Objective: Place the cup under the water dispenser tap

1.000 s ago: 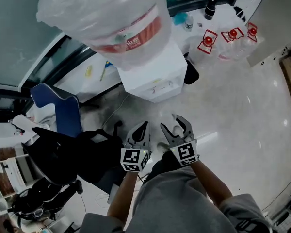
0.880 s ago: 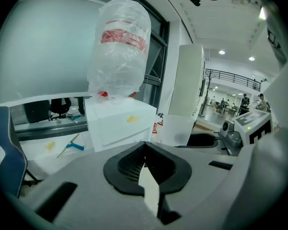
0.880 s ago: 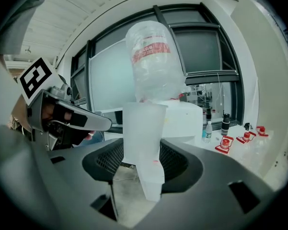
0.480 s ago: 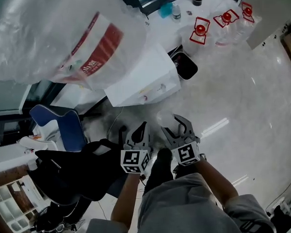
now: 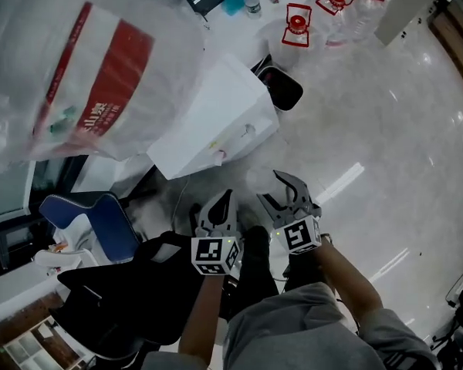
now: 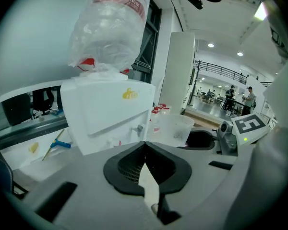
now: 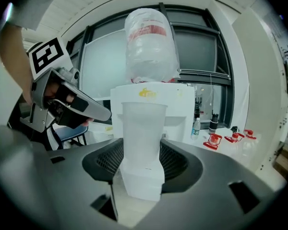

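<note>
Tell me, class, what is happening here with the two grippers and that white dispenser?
A person holds a two-jaw gripper in each hand, facing a white box-shaped water dispenser topped by a plastic-wrapped bottle. The right gripper is closed on a clear plastic cup, held upright. The left gripper is shut and empty. The cup is short of the dispenser's tap, not yet under it.
</note>
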A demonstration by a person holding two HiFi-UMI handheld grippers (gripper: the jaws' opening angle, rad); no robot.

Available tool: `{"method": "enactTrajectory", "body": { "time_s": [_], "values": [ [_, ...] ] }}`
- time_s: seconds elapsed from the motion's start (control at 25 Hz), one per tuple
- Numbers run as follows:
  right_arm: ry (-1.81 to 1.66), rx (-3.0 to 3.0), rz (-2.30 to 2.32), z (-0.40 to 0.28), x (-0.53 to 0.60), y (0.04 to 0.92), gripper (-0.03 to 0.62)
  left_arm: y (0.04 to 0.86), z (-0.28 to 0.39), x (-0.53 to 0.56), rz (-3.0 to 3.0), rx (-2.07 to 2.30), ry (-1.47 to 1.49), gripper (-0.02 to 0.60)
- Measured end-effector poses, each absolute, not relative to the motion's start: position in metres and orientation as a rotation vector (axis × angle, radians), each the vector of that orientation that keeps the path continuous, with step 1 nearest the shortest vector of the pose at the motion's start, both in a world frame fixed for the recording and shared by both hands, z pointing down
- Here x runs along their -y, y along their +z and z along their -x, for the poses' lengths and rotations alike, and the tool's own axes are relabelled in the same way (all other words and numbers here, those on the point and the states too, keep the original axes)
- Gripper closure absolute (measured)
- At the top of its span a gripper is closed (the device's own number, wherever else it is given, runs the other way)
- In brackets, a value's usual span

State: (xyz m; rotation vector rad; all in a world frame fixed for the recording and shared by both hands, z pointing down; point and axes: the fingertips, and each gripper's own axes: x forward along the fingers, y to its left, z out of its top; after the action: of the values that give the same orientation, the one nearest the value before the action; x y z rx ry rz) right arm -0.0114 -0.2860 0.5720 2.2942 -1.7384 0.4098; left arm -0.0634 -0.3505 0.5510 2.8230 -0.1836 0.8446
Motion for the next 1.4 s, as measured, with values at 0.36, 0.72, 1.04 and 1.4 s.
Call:
{"method": "enactTrajectory", "body": {
  "time_s": [0.36, 0.72, 1.04, 1.4],
  "values": [
    [0.388, 1.655, -2.316, 0.025, 0.294, 0.605, 0.364, 0.577, 0.077, 0.37, -2.817, 0.131, 0.83, 0.571],
    [0.378, 1.635, -2.306, 0.029, 0.303, 0.645, 0.364, 0.609, 0.08, 0.374, -2.792, 0.095, 0.857, 0.571],
    [0.355, 1.641, -2.315, 0.033, 0.315, 0.685, 0.364, 0.645, 0.079, 0.378, -2.763, 0.098, 0.889, 0.571],
    [0.351, 1.682, -2.336, 0.041, 0.335, 0.724, 0.364, 0.677, 0.082, 0.388, -2.748, 0.111, 0.918, 0.571]
  ]
}}
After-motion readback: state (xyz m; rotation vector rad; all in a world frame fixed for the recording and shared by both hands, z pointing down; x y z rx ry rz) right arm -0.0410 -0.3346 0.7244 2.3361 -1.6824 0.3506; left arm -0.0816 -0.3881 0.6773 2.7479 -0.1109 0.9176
